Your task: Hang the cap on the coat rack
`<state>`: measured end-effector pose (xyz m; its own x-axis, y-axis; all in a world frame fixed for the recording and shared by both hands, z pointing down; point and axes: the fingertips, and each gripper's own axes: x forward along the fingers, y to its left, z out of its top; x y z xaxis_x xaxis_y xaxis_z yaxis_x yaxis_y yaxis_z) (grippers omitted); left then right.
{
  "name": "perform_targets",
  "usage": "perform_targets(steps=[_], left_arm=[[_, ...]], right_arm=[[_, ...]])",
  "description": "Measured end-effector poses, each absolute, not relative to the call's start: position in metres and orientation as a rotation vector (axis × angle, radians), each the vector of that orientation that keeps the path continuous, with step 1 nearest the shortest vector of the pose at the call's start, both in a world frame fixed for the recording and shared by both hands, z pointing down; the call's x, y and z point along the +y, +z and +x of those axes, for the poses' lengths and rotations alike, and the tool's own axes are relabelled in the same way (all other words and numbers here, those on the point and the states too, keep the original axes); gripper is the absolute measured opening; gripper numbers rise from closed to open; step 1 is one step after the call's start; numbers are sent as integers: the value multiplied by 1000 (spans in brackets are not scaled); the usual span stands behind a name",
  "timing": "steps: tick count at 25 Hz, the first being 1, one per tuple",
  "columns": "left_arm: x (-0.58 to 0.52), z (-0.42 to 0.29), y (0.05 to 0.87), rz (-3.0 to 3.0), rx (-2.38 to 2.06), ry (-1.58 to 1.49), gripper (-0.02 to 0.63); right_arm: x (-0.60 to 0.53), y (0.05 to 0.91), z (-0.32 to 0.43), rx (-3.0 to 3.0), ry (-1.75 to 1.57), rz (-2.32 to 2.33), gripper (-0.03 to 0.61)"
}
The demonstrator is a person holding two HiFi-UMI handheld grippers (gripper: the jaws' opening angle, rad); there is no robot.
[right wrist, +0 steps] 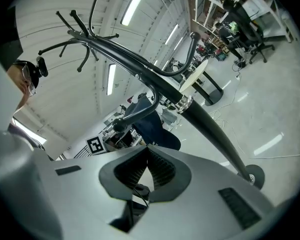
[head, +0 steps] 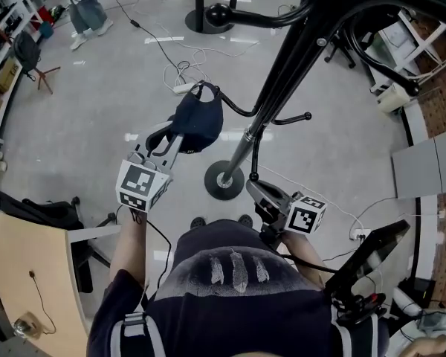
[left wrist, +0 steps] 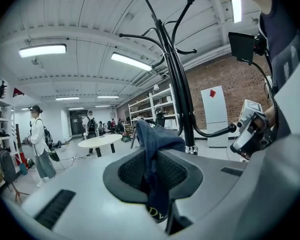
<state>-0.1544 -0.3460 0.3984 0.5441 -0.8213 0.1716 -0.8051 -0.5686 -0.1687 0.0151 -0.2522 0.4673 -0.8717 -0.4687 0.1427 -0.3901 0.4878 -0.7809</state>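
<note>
A dark navy cap (head: pixel 198 123) hangs from my left gripper (head: pixel 177 138), which is shut on its fabric; in the left gripper view the cloth (left wrist: pixel 153 156) is pinched between the pads. The cap is held up beside a lower curved hook (head: pixel 230 104) of the black coat rack (head: pixel 282 73), whose round base (head: pixel 224 180) stands on the floor. My right gripper (head: pixel 259 192) is near the pole, lower right, its jaws shut with nothing between them (right wrist: pixel 148 156). The right gripper view shows the cap (right wrist: pixel 151 121) behind a ball-tipped hook (right wrist: pixel 118 125).
A second short hook (head: pixel 291 118) sticks out to the right of the pole. Cables (head: pixel 177 71) lie on the floor beyond the cap. There is a wooden desk (head: pixel 22 262) at lower left, a round table (left wrist: pixel 97 141) and a person (left wrist: pixel 40 144) far off, and shelving (head: pixel 420 43) at right.
</note>
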Motion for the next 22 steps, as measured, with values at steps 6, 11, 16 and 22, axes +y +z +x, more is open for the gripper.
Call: perform_targets(steps=[6, 11, 16, 22], left_arm=[[-359, -160, 402, -2688, 1336, -437, 66], [-367, -156, 411, -2694, 1243, -521, 66], [-373, -155, 417, -2718, 1242, -539, 66], [-382, -156, 415, -2716, 1277, -540, 66]], right_arm=[[-251, 463, 8, 2649, -1309, -780, 6], [-247, 462, 1, 2641, -1318, -792, 6], [-242, 463, 0, 2618, -1319, -813, 5], [-241, 462, 2, 2609, -1307, -832, 5]])
